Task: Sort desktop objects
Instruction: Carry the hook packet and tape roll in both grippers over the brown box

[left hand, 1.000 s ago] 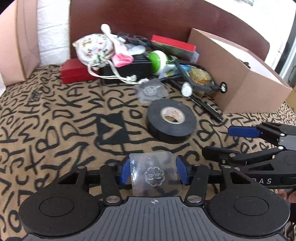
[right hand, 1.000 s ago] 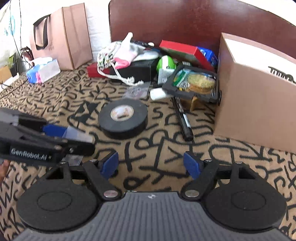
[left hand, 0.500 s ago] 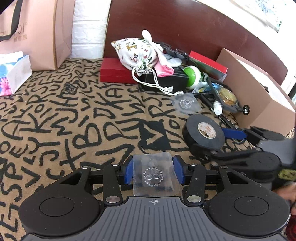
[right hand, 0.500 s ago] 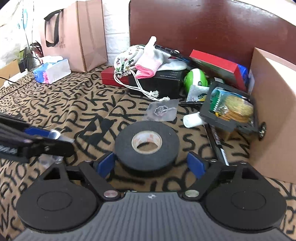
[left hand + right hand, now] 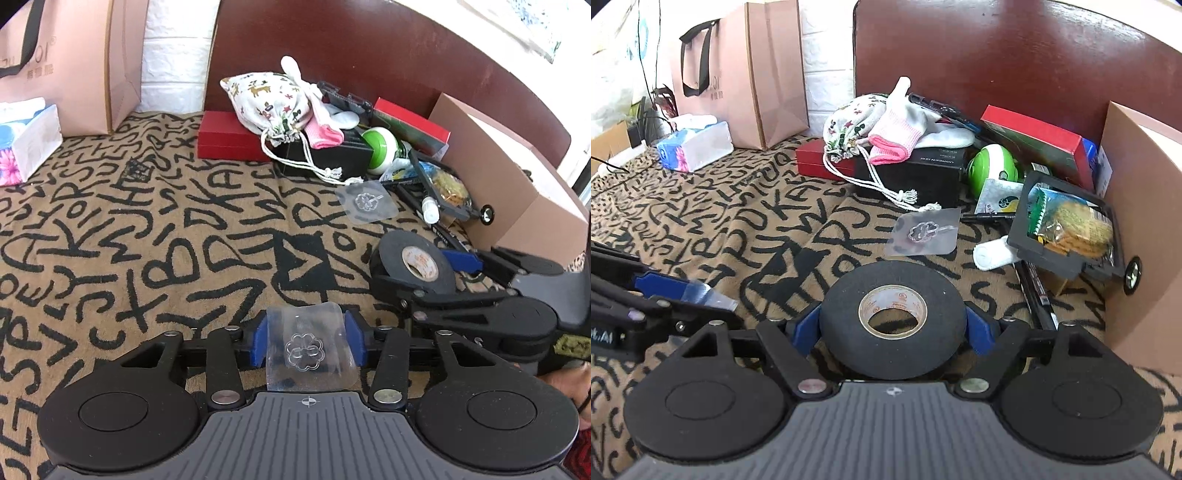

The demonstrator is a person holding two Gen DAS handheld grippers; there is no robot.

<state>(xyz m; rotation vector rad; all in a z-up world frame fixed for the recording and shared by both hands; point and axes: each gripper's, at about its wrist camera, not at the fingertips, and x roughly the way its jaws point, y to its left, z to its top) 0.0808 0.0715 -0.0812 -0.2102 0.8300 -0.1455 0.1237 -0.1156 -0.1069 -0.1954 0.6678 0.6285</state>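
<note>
The roll of black tape (image 5: pixel 892 321) lies flat on the letter-patterned cloth (image 5: pixel 757 229) of the tabletop, between the blue pads of the right claw (image 5: pixel 892 326). Those jaws are closing on it; the pads look to be at or just off its sides, and I cannot tell whether they press yet. I take the roll for a dense, fairly stiff ring with a matte, grippy skin. It should not slip or crush, and across its full width, low on the outer wall, seems the right place to hold it.

The left claw (image 5: pixel 308 341) is pinched on a clear plastic sticker sheet (image 5: pixel 308 349) with a clover outline, its jaws closing further. The sheet already bows upward between the pads, so I judge it light, floppy and slick, better held by an edge than squeezed across.

A second clover sheet (image 5: pixel 925 236) lies just beyond the roll. Behind that the clutter begins: a black framed case (image 5: pixel 1067 229) holding snack packets, tilted against a cardboard box (image 5: pixel 1141 240), a small white tube (image 5: pixel 991 253), and a black pen (image 5: pixel 1036 291) near the right claw's outer finger. Farther back sit a drawstring pouch (image 5: pixel 849 122), a pink-cuffed sock (image 5: pixel 897 136), a black carton (image 5: pixel 923 173) and a green-and-white ball (image 5: pixel 991 166).

The two claws stand close side by side, so crowding each other is the likeliest trouble. The open cloth to the left, towards a tissue pack (image 5: pixel 696 147) and a paper bag (image 5: pixel 746 74), looks free.
</note>
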